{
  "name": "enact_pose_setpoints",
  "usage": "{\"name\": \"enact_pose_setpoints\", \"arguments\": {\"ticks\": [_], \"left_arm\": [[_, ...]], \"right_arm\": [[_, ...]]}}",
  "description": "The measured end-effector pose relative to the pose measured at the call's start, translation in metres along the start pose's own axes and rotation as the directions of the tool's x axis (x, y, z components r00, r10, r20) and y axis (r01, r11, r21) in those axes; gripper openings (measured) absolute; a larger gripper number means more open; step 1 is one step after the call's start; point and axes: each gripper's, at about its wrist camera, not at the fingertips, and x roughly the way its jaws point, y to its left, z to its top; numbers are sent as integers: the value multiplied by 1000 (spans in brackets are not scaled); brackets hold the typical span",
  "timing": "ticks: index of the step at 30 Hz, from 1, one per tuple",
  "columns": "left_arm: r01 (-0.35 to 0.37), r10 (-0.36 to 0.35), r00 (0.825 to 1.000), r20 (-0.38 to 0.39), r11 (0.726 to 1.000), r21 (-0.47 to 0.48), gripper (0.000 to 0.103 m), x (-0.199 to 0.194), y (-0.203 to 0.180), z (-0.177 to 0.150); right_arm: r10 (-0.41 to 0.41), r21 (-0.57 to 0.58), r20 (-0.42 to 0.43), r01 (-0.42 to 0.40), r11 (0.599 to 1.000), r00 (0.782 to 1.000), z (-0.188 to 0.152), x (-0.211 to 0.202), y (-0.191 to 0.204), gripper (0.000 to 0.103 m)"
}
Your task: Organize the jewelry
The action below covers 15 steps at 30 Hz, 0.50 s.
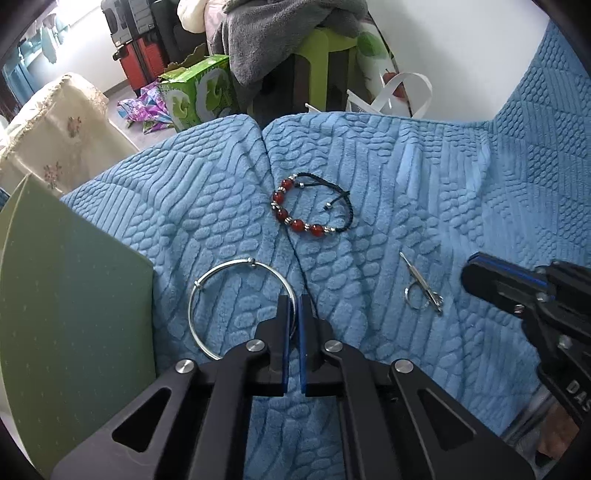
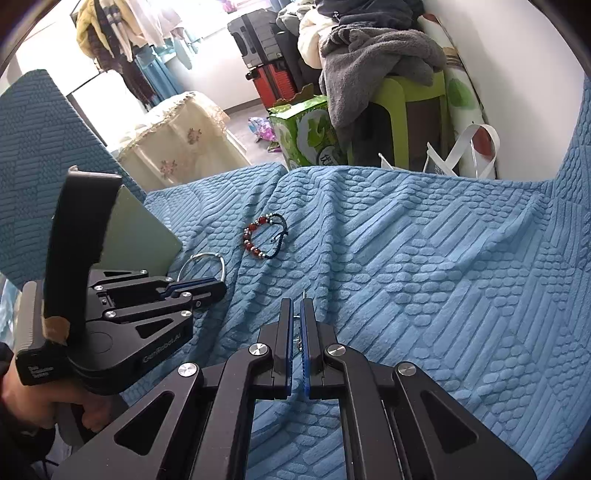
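L gripper [image 1: 294,301] points down at the blue textured cover [image 1: 406,177], jaws pinched together on the right edge of the silver bangle [image 1: 236,306]; the wire of the bangle runs betw the blue pads near the tips. Bangle lies flat on the cover, just right of a green board or box lid [image 1: 74,295] standing at the left, w/ two small silver beads on its far arc. Red bead bracelet [image 1: 306,206] on black cord sits farther off, near the seam betw the two cushions, apart from the bangle. To the right, a thin metal pick on a small key ring [image 1: 421,288] lies on the cover. R gripper [image 2: 296,304] has its fingers drawn narrow, closed; in the right wrist view the ring piece shows in the slim gap betw the pads, but can't tell if it's actually gripped or just lying under them. In the left wrist view the R gripper's tip is beside the pick, not clearly on it. A hand [image 2: 33,398] holds the L gripper's handle at the near left. Far bkgd: green carton [image 1: 199,92], green stool [image 1: 325,55] w/ grey blanket [image 1: 288,33], red suitcase [image 1: 142,62].
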Motion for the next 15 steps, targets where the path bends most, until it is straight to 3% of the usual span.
{"name": "enact_pose_setpoints", "arguments": {"ticks": [7, 10, 12, 15], "left_arm": [[95, -91, 994, 59, 993, -72, 3, -31, 6, -21], [127, -120, 990, 80, 987, -95, 3, -43, 8, -27], [150, -141, 986, 90, 982, -111, 3, -50, 8, -30], [165, -154, 983, 101, 980, -111, 3, -56, 7, -32]], "right_arm": [[20, 19, -45, -19, 1000, 999, -11, 3, 1, 2], [-1, 22, -46, 2, 1000, 999, -12, 6, -1, 10], [-2, 22, -50, 3, 1000, 999, -11, 10, -2, 21], [-8, -10, -56, 8, 1000, 998, -9, 17, 4, 23]]}}
